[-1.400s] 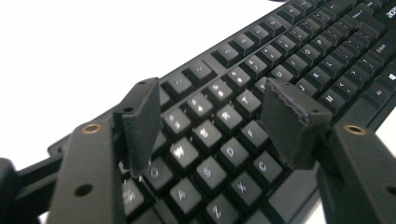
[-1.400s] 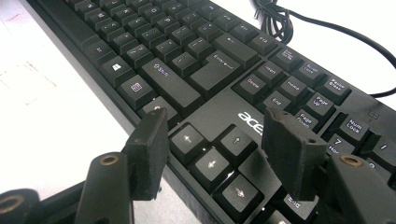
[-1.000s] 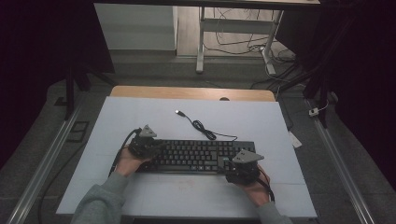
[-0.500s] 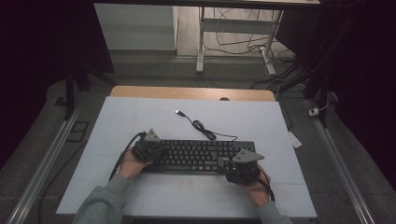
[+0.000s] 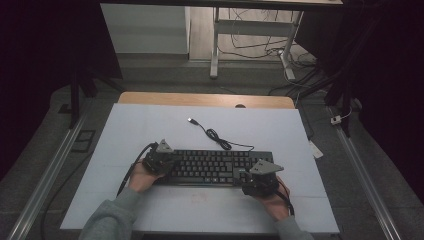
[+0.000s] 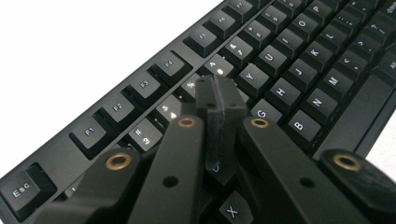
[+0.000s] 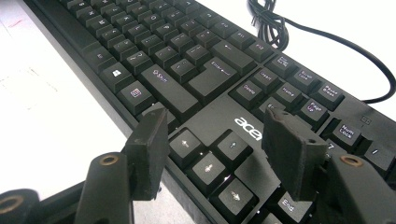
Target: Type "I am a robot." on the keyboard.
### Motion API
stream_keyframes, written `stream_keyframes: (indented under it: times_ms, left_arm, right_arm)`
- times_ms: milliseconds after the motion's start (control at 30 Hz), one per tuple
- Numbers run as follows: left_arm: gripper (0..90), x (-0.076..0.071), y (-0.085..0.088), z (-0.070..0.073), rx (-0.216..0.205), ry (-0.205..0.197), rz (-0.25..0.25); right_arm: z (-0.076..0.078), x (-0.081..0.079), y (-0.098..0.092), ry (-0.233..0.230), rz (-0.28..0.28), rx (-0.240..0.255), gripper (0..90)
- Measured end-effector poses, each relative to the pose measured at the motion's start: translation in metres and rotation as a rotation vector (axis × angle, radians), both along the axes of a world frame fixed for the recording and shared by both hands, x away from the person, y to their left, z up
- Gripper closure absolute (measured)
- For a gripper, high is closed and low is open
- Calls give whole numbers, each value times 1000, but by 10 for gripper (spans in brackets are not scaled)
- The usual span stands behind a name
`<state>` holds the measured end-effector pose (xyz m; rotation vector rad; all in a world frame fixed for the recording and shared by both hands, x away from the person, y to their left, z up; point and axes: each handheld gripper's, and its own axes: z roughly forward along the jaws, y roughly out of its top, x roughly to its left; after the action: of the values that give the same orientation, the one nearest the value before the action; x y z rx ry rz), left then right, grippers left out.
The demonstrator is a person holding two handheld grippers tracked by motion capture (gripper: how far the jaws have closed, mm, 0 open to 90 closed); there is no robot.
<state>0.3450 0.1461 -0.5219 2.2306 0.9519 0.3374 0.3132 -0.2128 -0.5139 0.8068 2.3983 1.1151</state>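
The keyboard (image 5: pixel 215 167) lies crosswise under both grippers, long axis running hand to hand. The left gripper (image 6: pixel 219 95), jaws pressed together on nothing, tips over the upper-left letter keys; the right gripper (image 7: pixel 219 140) stands wide, straddling the arrow keys (image 7: pixel 208 163)

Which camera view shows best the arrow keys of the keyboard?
The right gripper view: the arrow keys lie close, between its open jaws. The high view shows the keyboard whole but small; the left gripper view shows letter keys.
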Motion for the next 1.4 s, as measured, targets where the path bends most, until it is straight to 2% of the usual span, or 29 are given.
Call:
stream_keyframes:
  times_ms: [167, 400, 467, 567, 700, 800, 867, 1000, 1067, 1400]
  left_arm:
    - [891, -1, 0, 1, -3, -7, 6]
    - [883, -11, 7, 15, -83, -46, 23]
    - [834, -15, 9, 16, -102, -47, 34]
    - [697, -20, 13, 15, -123, -43, 72]
    - [558, -30, 17, 10, -131, -33, 104]
    - [487, -39, 21, 8, -105, -45, 114]
    - [464, -43, 23, 8, -98, -49, 116]
    - [423, -51, 30, 10, -122, -63, 134]
    - [406, -53, 33, 10, -119, -68, 134]
    - [373, -50, 42, 10, -139, -67, 137]
  right_arm:
    - [0, 0, 0, 0, -3, 2, 414]
    - [0, 0, 0, 3, -5, 9, 414]
    - [1, 0, -1, 1, -4, 9, 414]
    - [1, 0, -1, -1, -3, 14, 414]
    - [2, 0, -2, -5, -2, 25, 414]
    - [3, 0, -3, -4, -5, 33, 414]
    - [3, 0, -3, -5, -3, 38, 414]
    - [4, 0, -3, -10, -4, 37, 414]
    - [4, 0, -2, -4, -2, 53, 414]
    - [5, 0, 1, 7, 5, 84, 416]
